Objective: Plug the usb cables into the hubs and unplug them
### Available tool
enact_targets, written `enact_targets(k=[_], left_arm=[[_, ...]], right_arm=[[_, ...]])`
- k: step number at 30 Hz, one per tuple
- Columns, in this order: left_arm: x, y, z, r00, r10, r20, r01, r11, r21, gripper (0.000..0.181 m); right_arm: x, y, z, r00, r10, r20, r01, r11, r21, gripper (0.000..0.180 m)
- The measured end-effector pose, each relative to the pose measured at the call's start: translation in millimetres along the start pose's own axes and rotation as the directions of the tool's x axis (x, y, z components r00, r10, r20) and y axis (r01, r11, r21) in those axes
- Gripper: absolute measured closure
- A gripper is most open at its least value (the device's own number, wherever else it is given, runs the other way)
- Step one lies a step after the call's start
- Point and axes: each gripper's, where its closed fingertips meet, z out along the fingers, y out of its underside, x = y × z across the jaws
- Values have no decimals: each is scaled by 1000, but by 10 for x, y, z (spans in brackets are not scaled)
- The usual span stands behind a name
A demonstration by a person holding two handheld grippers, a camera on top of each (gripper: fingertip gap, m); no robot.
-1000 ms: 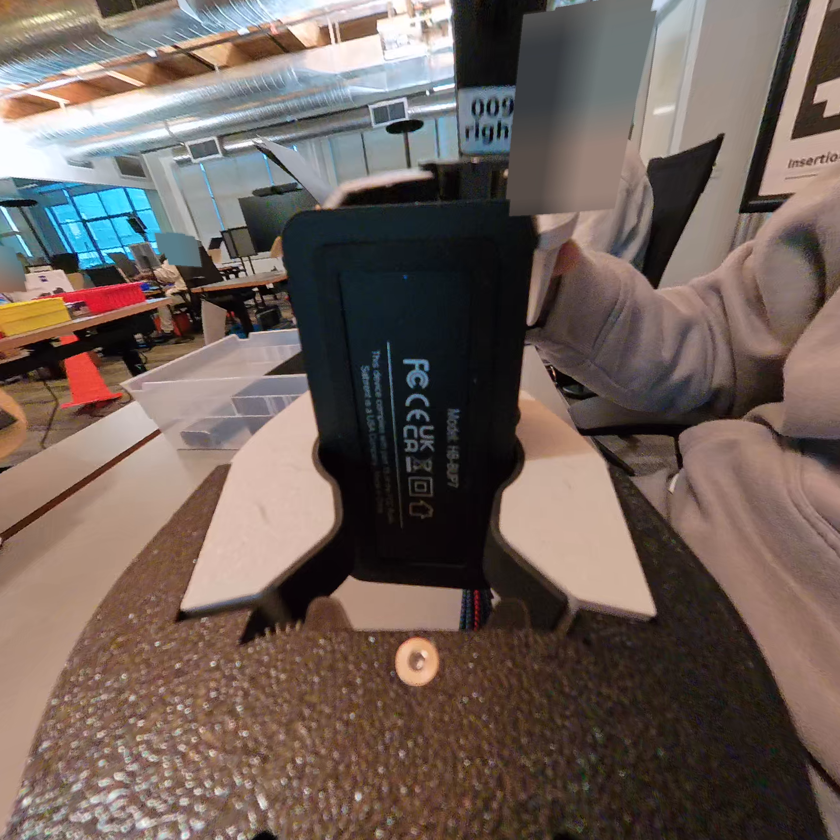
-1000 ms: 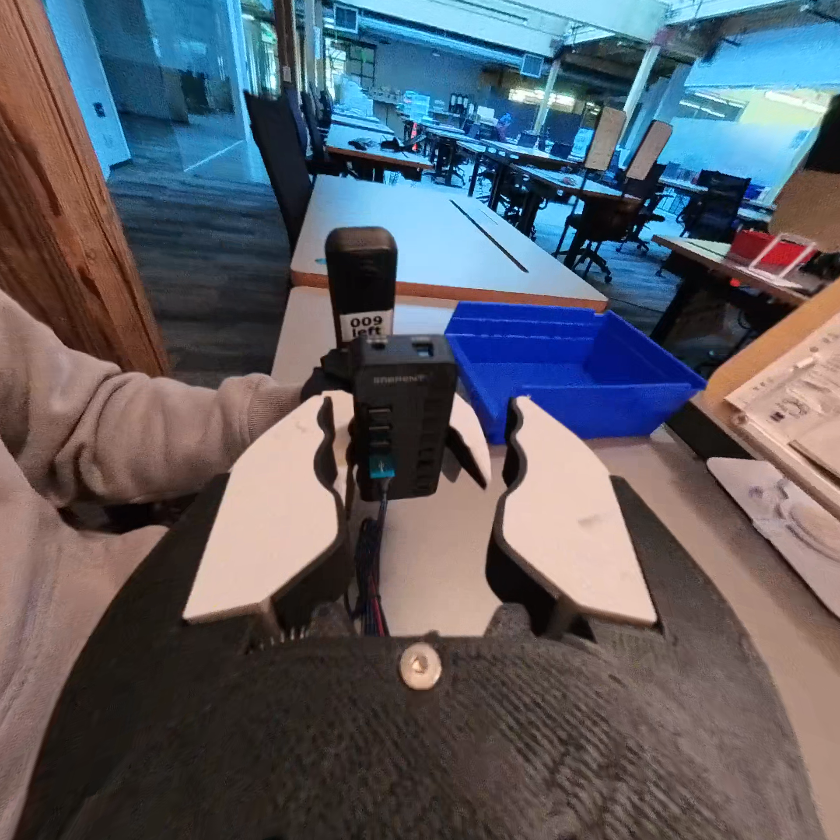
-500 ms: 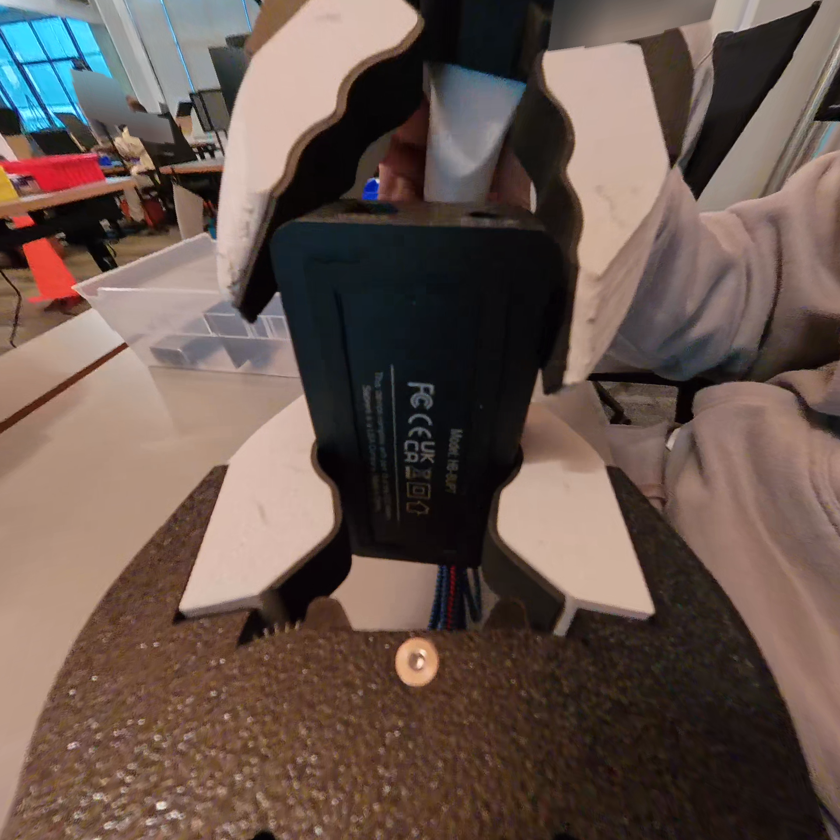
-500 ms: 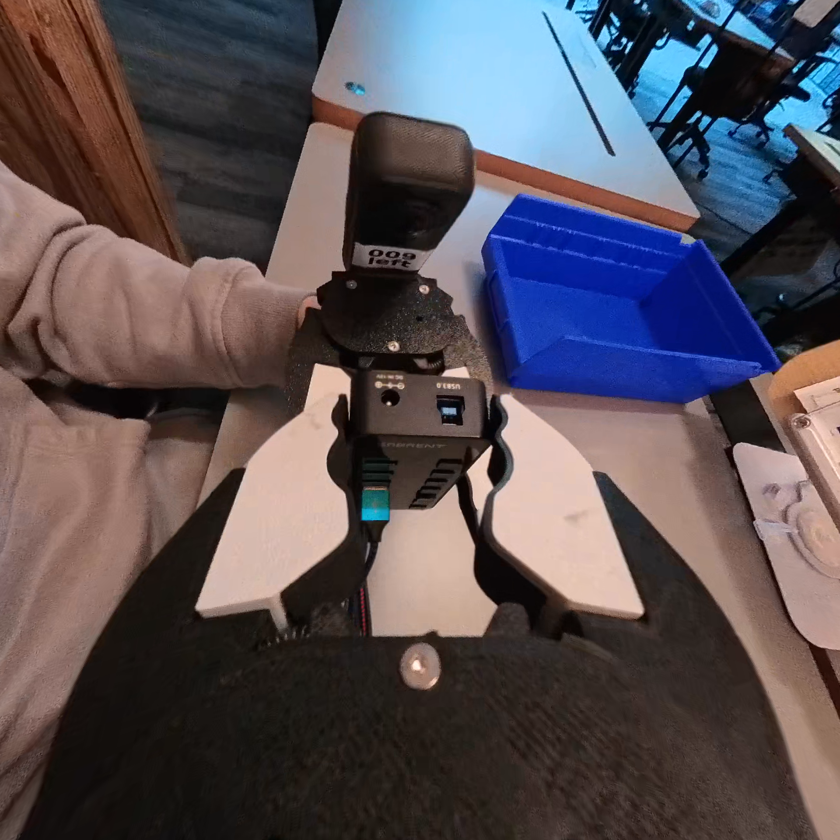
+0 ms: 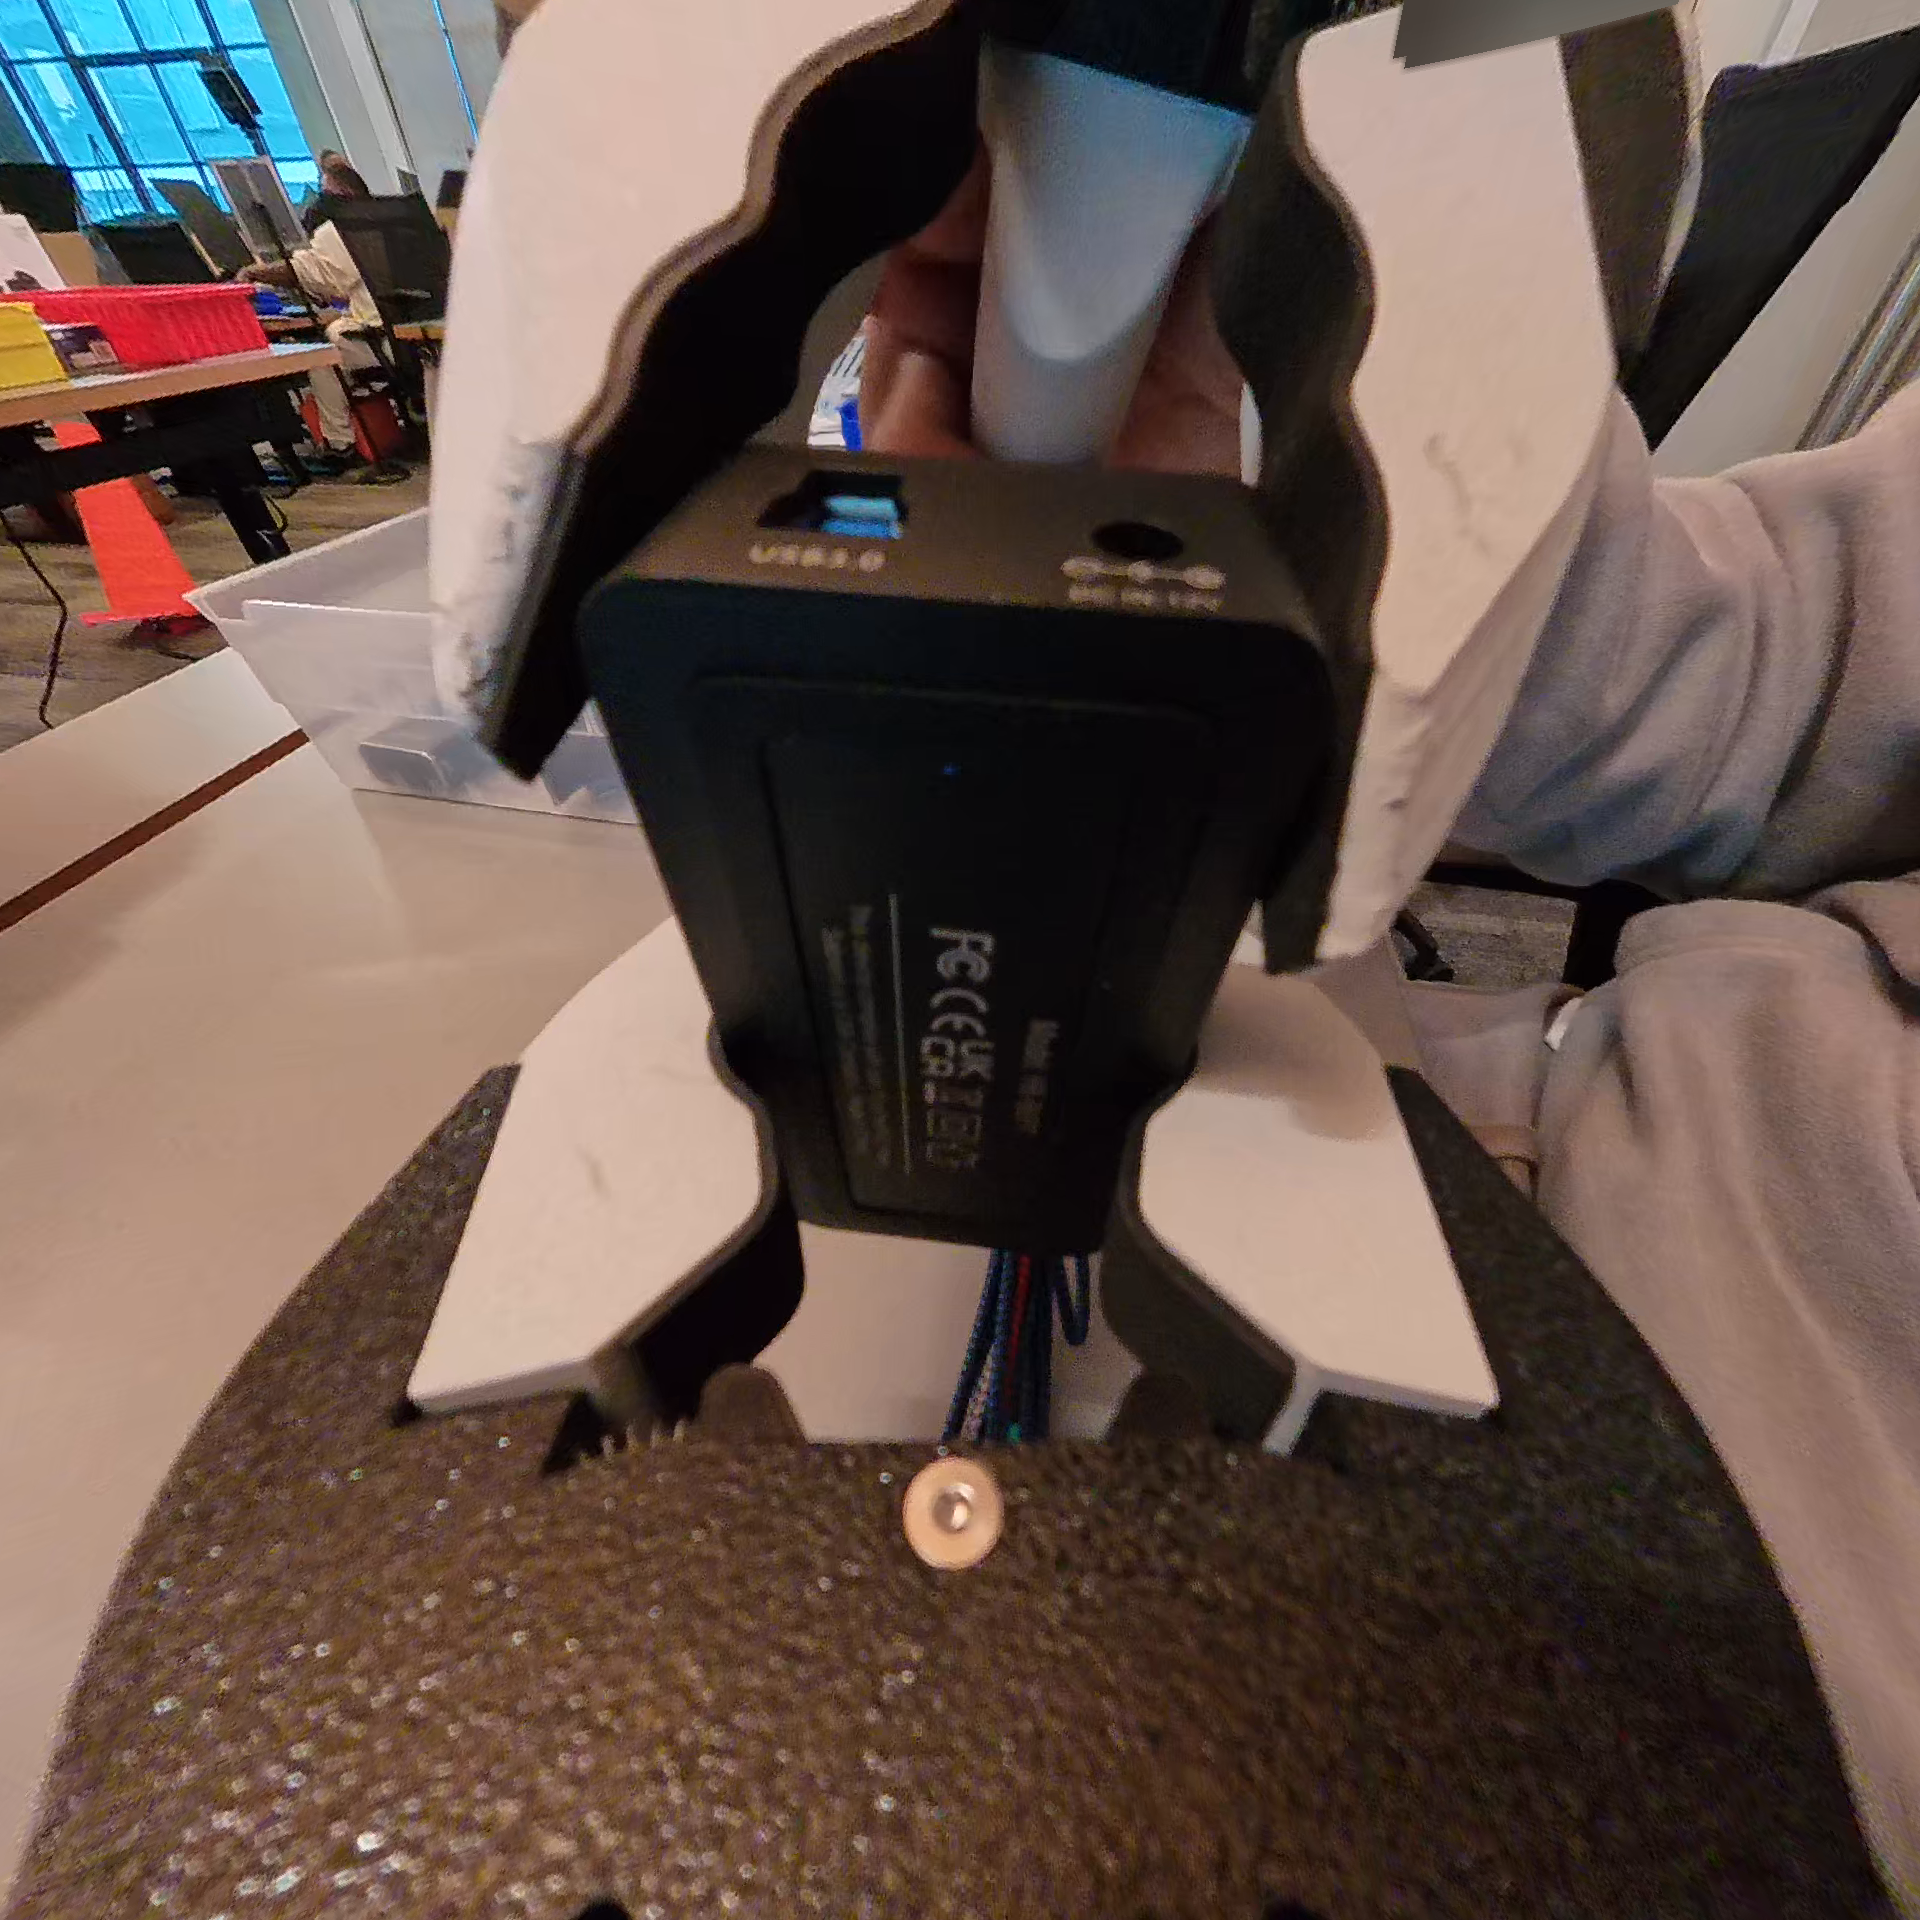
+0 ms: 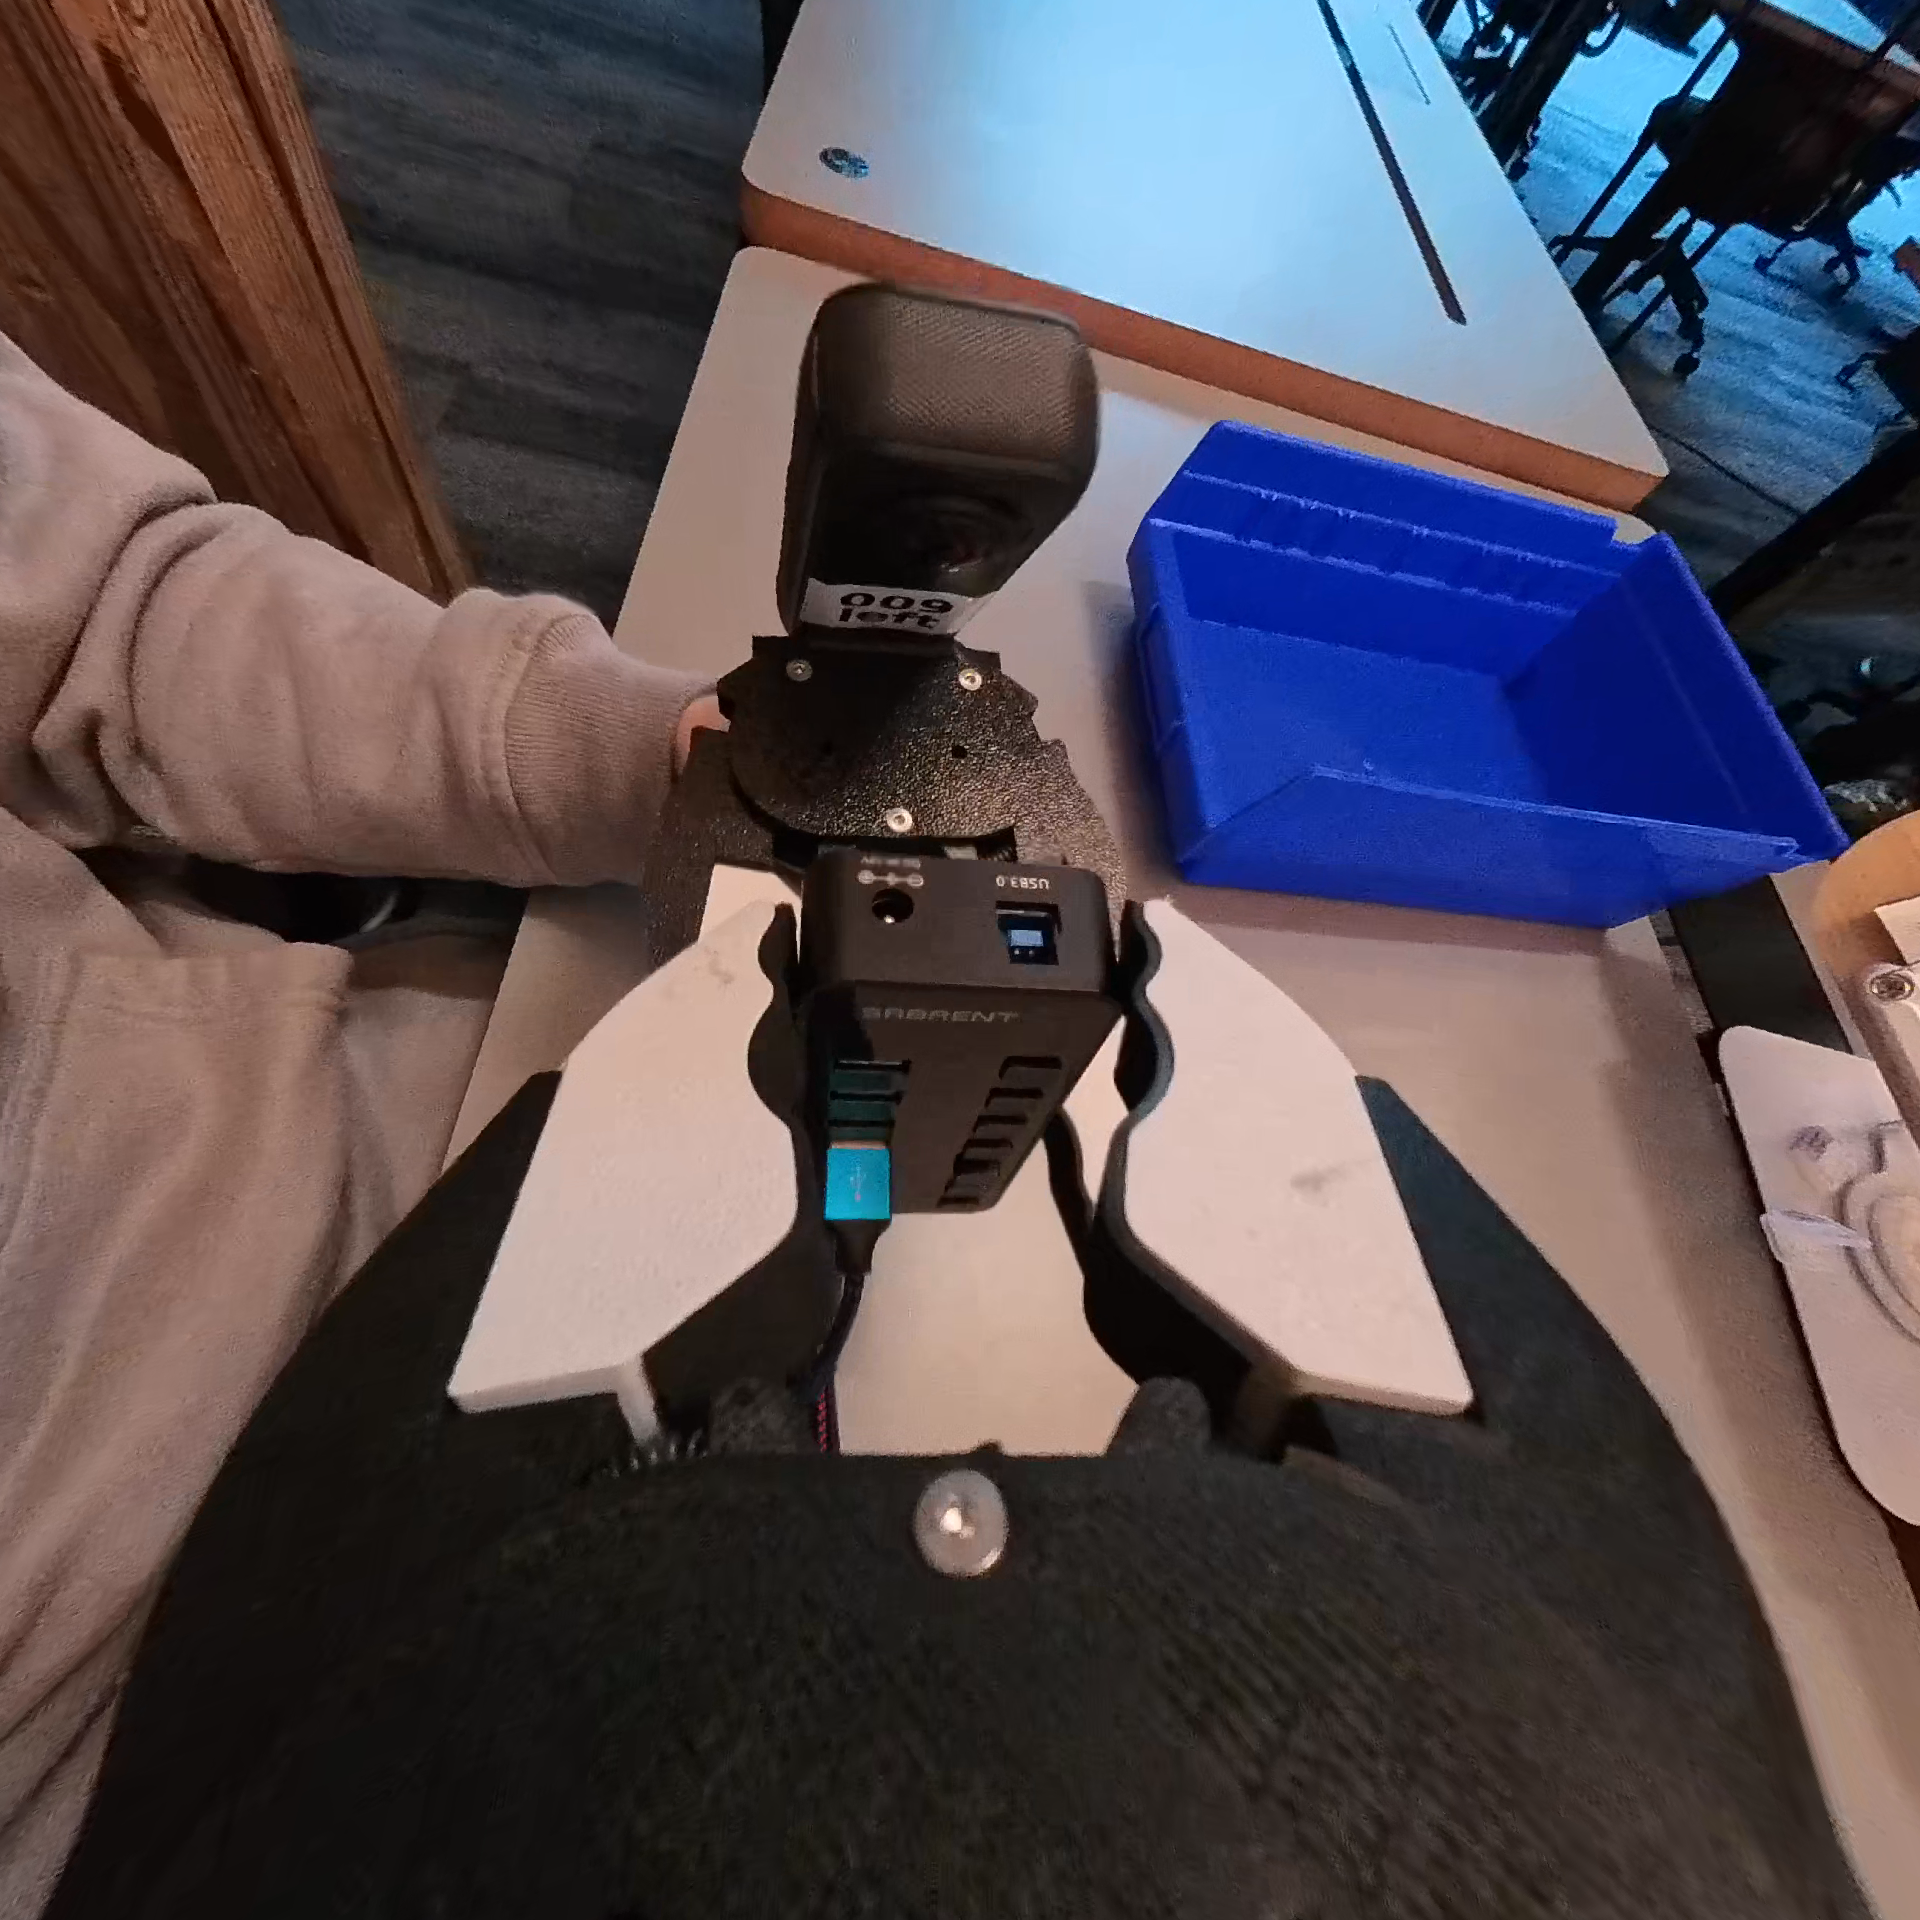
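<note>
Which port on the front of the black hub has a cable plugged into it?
The bottom port in the left column of the black USB hub, as the right wrist view shows it. It alone holds the teal USB plug; the ports above it look empty.

An open-plan office or lab workspace: rows of long desks (image 6: 1195, 135) and rolling chairs (image 6: 1683, 187) at 12 o'clock, big windows (image 5: 135, 94), parts bins (image 6: 1455, 675) on the bench (image 5: 260, 987).
</note>
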Motion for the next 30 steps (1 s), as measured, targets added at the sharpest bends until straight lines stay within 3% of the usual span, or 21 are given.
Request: enact_targets(k=[9,16,21,30], left_arm=[[-110,46,33,998,-54,23,53,997,63,108],[-183,4,-53,997,-58,42,52,992,119,109],[-177,-62,-177,999,-35,19,31,986,167,109],[-54,-60,-117,1000,5,-26,-1,990,143,109]], right_arm=[[93,47,81,998,49,25,-50,997,53,119],[191,60,-81,991,119,-65,-111,987,120,119],[106,380,-219,981,193,-9,-190,973,133,140],[-122,458,-164,987,161,27,-163,966,200,161]])
